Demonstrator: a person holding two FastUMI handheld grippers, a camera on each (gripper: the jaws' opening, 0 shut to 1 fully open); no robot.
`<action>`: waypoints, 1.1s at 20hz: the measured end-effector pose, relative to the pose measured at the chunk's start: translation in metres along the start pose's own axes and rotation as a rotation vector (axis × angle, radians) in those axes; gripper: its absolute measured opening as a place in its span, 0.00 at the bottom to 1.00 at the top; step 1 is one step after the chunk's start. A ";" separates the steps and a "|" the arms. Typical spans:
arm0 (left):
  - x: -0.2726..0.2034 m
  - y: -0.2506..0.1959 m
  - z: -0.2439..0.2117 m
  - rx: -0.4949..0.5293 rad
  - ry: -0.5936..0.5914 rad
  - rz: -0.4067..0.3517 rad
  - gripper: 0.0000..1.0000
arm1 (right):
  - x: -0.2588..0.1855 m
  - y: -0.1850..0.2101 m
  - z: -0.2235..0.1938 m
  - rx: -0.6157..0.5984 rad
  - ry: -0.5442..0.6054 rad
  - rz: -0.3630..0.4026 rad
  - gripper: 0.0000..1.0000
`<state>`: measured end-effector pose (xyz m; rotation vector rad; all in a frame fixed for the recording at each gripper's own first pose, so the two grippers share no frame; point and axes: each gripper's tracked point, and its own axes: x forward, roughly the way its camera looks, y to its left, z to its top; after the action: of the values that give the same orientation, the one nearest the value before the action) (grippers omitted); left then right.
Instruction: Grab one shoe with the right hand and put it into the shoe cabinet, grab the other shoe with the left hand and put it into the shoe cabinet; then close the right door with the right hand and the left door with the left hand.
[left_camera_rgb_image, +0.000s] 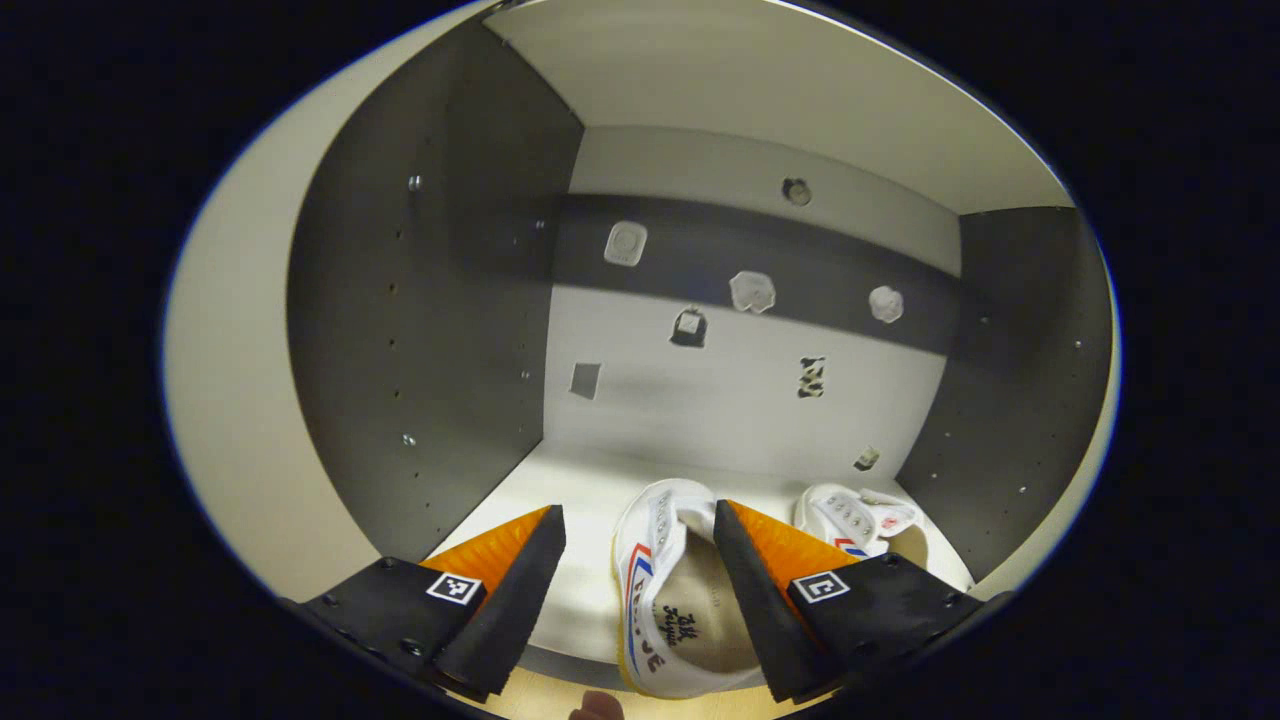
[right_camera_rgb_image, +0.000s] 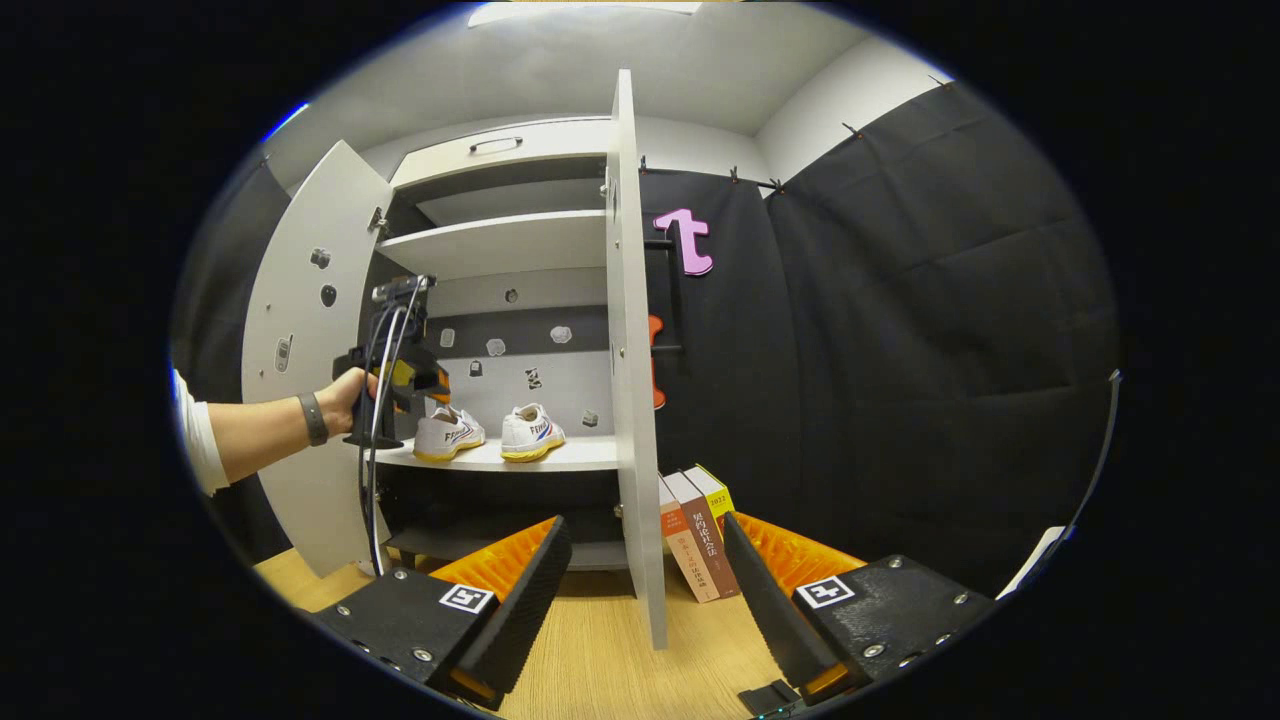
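white canvas left shoe (left_camera_rgb_image: 665, 590) sits on the cabinet shelf (left_camera_rgb_image: 590, 490), so draw the open left claw (left_camera_rgb_image: 640, 575) straight back off it, right claw (right_camera_rgb_image: 645, 590) open near the right door (right_camera_rgb_image: 630, 350).

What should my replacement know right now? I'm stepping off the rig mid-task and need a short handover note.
Left gripper: open, at the cabinet shelf, left shoe between its fingers, not squeezed.
Right gripper: open, empty, facing the right door's edge.
Right shoe: on the shelf, beside the left one.
Done: both shoes in.
Left: withdraw, close right door, then left door.
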<state>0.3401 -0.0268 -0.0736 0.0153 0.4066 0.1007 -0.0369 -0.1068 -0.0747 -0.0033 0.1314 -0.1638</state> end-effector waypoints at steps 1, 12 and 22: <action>-0.018 -0.006 0.008 0.015 -0.026 -0.023 0.97 | 0.000 0.001 0.001 0.001 -0.002 0.005 0.94; -0.192 0.008 -0.031 0.003 -0.199 -0.125 0.96 | 0.013 0.024 -0.003 0.004 0.007 0.105 0.94; -0.279 0.054 -0.130 -0.052 -0.224 -0.064 0.96 | 0.007 0.044 -0.020 0.008 0.033 0.143 0.94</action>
<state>0.0286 -0.0018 -0.0809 -0.0377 0.1807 0.0458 -0.0255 -0.0640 -0.0964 0.0173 0.1634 -0.0218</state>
